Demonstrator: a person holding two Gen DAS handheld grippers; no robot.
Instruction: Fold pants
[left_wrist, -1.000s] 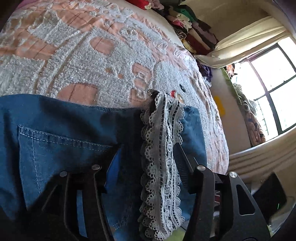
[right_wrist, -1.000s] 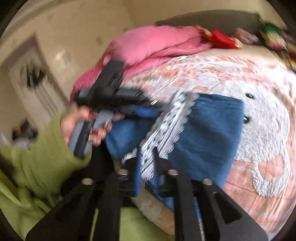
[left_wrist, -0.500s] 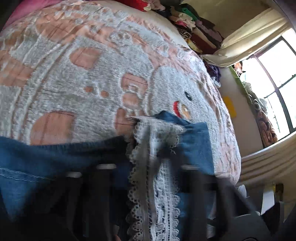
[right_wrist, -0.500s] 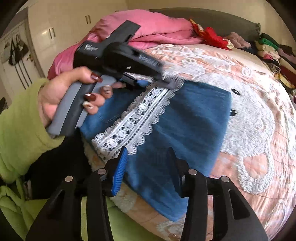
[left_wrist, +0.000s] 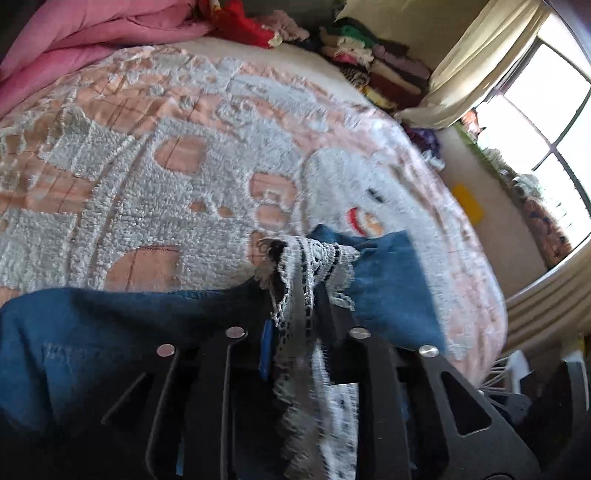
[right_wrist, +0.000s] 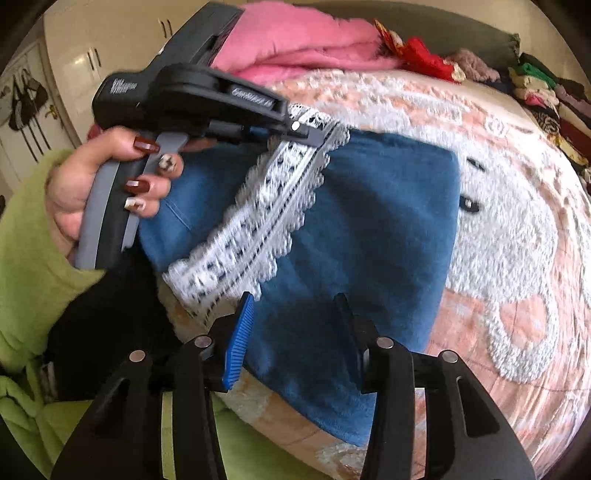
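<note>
On the pink-and-white bedspread near the bed's front edge lie the blue denim pants, folded, their white lace trim running diagonally from the near edge up toward the pink blanket. The left gripper, in a green-sleeved hand, is clamped on the trim's far end, its jaws having just eased slightly. The right gripper hovers over the near denim, jaws apart, nothing pinched

One pair of blue pants with one lace strip, two claws, one pink quilt.
</note>
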